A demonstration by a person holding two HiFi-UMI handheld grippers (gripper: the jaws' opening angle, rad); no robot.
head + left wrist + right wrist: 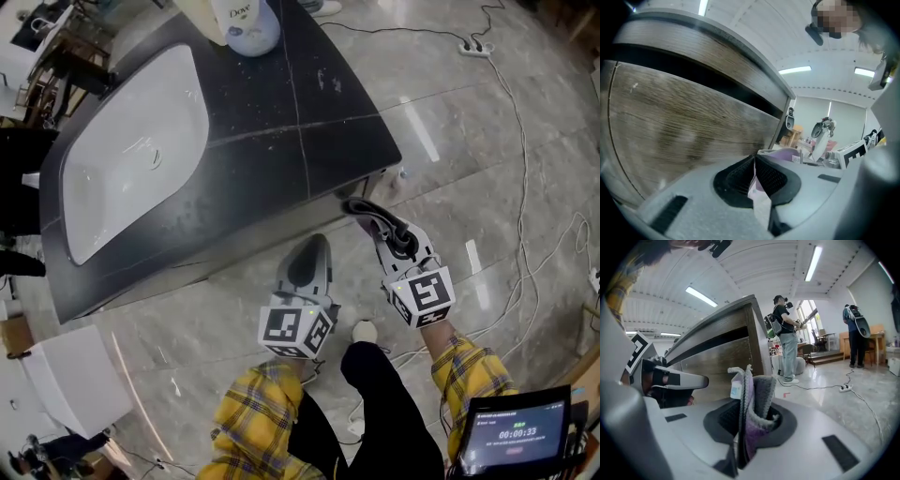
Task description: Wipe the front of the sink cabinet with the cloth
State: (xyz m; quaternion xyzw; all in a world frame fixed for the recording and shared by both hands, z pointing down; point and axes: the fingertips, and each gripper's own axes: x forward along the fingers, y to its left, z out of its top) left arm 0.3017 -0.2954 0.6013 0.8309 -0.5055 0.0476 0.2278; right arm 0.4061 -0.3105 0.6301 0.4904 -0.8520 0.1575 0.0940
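Observation:
The sink cabinet has a dark stone top [319, 131] with a white basin [131, 159]. Its wood-grain front [684, 126] fills the left gripper view and stands behind the jaws in the right gripper view [726, 362]. My right gripper [745, 423] is shut on a grey and purple cloth [757, 399] with a white tag, held near the cabinet's right corner [373, 217]. My left gripper [754, 161] is shut close to the front, its pads meeting at the tips; I cannot tell what the pale lilac sliver between them is. It sits left of the right one [314, 242].
A white Dove bottle [246, 23] stands at the back of the top. A power strip [476, 47] and cables trail over the marble floor at right. A white block [75, 380] sits at lower left. Two people [787, 338] [855, 333] stand beyond the cabinet.

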